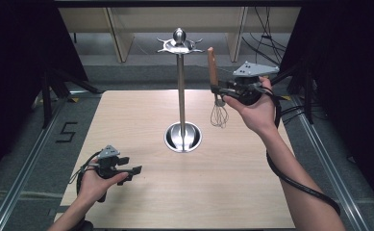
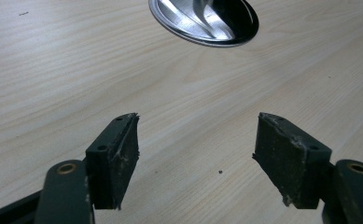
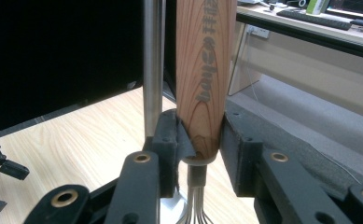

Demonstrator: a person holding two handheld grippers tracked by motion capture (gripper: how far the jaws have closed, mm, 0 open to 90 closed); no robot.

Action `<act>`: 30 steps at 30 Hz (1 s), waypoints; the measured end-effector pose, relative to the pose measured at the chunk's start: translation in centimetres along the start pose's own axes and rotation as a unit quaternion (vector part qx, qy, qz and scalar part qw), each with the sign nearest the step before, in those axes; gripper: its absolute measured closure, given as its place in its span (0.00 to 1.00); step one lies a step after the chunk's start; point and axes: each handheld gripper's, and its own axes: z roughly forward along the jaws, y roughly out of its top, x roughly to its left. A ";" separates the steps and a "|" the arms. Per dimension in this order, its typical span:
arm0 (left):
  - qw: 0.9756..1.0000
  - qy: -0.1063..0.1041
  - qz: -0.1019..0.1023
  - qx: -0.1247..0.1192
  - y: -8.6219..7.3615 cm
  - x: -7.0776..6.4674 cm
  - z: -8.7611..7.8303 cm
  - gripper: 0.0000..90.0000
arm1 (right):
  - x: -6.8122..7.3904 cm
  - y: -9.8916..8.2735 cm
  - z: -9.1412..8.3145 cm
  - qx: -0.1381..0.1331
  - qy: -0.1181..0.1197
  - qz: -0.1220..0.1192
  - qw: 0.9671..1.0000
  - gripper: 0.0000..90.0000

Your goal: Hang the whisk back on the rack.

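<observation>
Forearms enter from the bottom of the high view over the table (image 1: pixel 184 202). At frame centre stands a steel rack (image 1: pixel 181 91), its hooks topmost. Lower left, the left gripper (image 1: pixel 132 172) hovers with jaws apart, empty. Upper right, the right gripper (image 1: pixel 219 90) is clamped on a whisk (image 1: pixel 214 77) at the bottom of its wooden handle, wires hanging down. It looks light and stiff; the smooth wood may slip, so gripping beside the collar seems sound

Right claw (image 1: pixel 218 89) grips whisk (image 1: pixel 215 91) upright beside stand (image 1: pixel 181 86).
</observation>
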 end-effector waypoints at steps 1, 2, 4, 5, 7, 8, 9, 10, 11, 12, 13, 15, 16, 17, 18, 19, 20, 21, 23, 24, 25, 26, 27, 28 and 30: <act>1.000 0.000 0.000 0.000 0.0 0.0 0.0 0.33 | 0.0 0.0 0.0 0.000 0.000 0.000 1.000 0.77; 1.000 0.000 0.000 0.000 0.0 0.0 0.0 0.33 | 0.0 0.0 0.0 0.001 -0.001 0.001 1.000 0.77; 1.000 0.000 0.000 0.000 0.0 0.0 0.0 0.33 | 0.0 0.2 0.1 -0.001 0.002 0.002 1.000 0.77; 1.000 0.000 0.000 0.000 0.0 0.0 0.0 0.33 | 0.0 0.3 0.1 -0.001 0.003 0.000 1.000 0.77; 1.000 -0.001 -0.006 -0.006 0.0 -0.1 0.1 0.33 | 0.0 0.4 0.1 0.000 0.004 0.000 1.000 0.77; 1.000 -0.001 -0.006 -0.006 0.0 -0.1 0.1 0.33 | 0.0 0.4 0.2 0.001 0.003 -0.001 1.000 0.77; 1.000 -0.001 -0.006 -0.006 0.0 -0.1 0.1 0.33 | 0.1 0.4 0.2 0.002 0.003 0.001 1.000 0.77; 1.000 -0.001 -0.006 -0.006 0.0 -0.1 0.1 0.33 | 0.2 0.4 0.2 0.001 0.005 0.005 1.000 0.77; 1.000 0.000 0.001 0.000 0.0 0.0 0.0 0.33 | 0.2 0.4 0.3 0.000 0.004 0.009 1.000 0.77; 1.000 -0.001 0.000 0.000 0.0 0.0 0.0 0.33 | 0.2 0.5 0.3 0.000 0.004 0.008 1.000 0.77; 1.000 -0.001 0.001 0.000 0.0 0.0 0.0 0.33 | 0.0 0.5 0.4 -0.002 0.007 0.000 1.000 0.77; 1.000 -0.001 -0.005 -0.005 0.0 -0.1 0.1 0.33 | 0.0 0.5 0.4 -0.001 0.003 -0.001 1.000 0.77; 1.000 -0.001 -0.005 -0.005 0.0 -0.1 0.1 0.33 | 0.1 0.5 0.5 -0.004 0.001 0.002 1.000 0.77; 1.000 -0.002 -0.006 -0.005 0.0 -0.1 0.1 0.33 | 0.2 0.6 0.5 -0.004 0.003 0.004 1.000 0.77; 1.000 -0.002 -0.006 -0.005 0.0 -0.1 0.1 0.33 | 0.2 0.6 0.5 -0.004 0.003 0.004 1.000 0.77; 1.000 -0.002 -0.004 -0.003 0.0 -0.1 0.0 0.33 | 0.2 0.6 0.5 -0.005 0.002 0.006 1.000 0.77; 1.000 -0.001 0.000 0.000 0.0 0.0 0.0 0.33 | 0.3 0.6 0.6 -0.007 0.001 0.007 1.000 0.77; 1.000 -0.001 0.000 0.000 0.0 0.0 0.0 0.33 | 0.3 0.6 0.6 -0.007 0.001 0.007 1.000 0.77; 1.000 -0.001 0.000 0.000 0.0 0.0 0.0 0.33 | 0.2 0.7 0.6 0.000 0.007 0.001 1.000 0.77; 1.000 -0.001 0.001 0.001 0.0 0.0 0.0 0.33 | 0.2 0.7 0.6 0.001 0.012 0.003 1.000 0.77; 1.000 -0.001 0.001 0.000 0.0 0.0 0.0 0.33 | 0.3 0.8 0.6 0.002 0.008 0.008 1.000 0.77; 1.000 -0.002 -0.004 -0.004 0.0 -0.1 0.0 0.33 | 0.3 0.8 0.6 0.002 0.009 0.010 1.000 0.77; 1.000 -0.002 -0.004 -0.004 0.0 -0.1 0.0 0.33 | 0.2 0.8 0.7 0.000 0.011 0.001 1.000 0.77; 1.000 -0.002 -0.005 -0.005 0.0 -0.1 0.0 0.33 | 0.2 0.9 0.7 0.000 0.010 -0.001 1.000 0.77; 1.000 -0.002 -0.005 -0.005 0.0 -0.1 0.0 0.33 | 0.4 0.9 0.7 0.003 0.009 0.007 1.000 0.77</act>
